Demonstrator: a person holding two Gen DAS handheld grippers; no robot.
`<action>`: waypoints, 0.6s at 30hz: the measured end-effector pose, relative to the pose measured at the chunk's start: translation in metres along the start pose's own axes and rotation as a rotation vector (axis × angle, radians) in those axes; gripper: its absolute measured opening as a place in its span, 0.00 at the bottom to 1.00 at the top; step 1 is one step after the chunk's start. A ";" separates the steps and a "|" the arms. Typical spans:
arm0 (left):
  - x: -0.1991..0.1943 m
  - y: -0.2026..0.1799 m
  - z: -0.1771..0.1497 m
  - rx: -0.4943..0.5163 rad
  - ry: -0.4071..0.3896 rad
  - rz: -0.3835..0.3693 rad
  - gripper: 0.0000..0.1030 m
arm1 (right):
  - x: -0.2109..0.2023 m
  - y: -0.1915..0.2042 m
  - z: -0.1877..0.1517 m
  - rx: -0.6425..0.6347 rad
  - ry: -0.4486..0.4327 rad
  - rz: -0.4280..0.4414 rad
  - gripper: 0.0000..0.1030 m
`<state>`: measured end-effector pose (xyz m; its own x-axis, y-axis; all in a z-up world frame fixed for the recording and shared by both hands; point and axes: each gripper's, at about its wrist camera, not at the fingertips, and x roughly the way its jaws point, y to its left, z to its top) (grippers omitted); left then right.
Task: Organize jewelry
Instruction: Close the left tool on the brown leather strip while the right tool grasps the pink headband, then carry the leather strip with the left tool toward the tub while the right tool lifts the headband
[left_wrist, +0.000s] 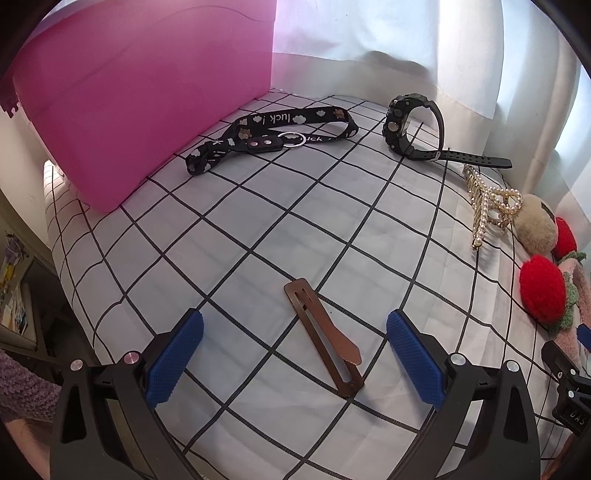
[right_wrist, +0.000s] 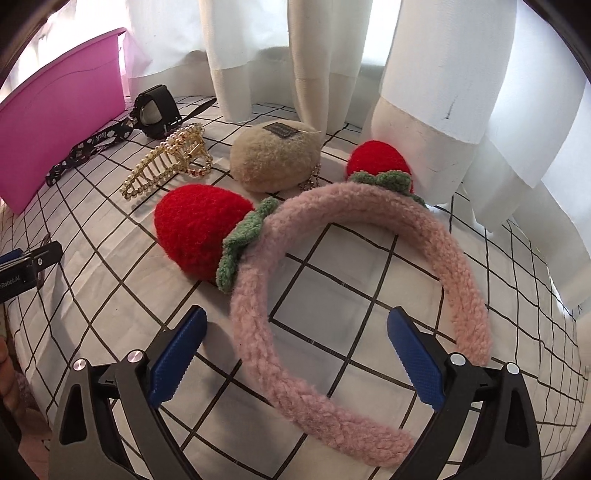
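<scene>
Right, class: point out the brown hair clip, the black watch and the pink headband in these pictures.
brown hair clip (left_wrist: 325, 338), left wrist view, on the middle of its flat strip.
black watch (left_wrist: 397, 123), left wrist view, on the side of its case.
pink headband (right_wrist: 448, 251), right wrist view, on the fuzzy arch.

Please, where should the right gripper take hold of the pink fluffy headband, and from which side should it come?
Probably the plain band section of the pink headband between the open right gripper pads, below the red strawberry. Come from above, jaws straddling the band across its width: it lies flat on the checked cloth, and that stretch is narrow and free of decorations.
</scene>
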<state>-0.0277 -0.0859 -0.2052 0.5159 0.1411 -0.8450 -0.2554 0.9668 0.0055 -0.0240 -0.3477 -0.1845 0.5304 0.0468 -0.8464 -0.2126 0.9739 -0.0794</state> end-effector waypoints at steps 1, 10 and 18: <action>0.000 0.000 -0.001 0.001 -0.002 0.001 0.94 | 0.001 -0.002 0.000 0.011 0.006 0.015 0.91; -0.012 -0.003 -0.003 0.016 -0.031 -0.005 0.51 | -0.007 0.009 0.005 -0.022 -0.015 0.047 0.55; -0.016 0.001 0.001 -0.001 -0.013 -0.043 0.13 | -0.010 0.007 0.006 0.023 -0.017 0.134 0.12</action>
<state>-0.0353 -0.0873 -0.1914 0.5372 0.1026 -0.8372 -0.2340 0.9717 -0.0311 -0.0256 -0.3405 -0.1731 0.5126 0.1808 -0.8394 -0.2638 0.9635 0.0464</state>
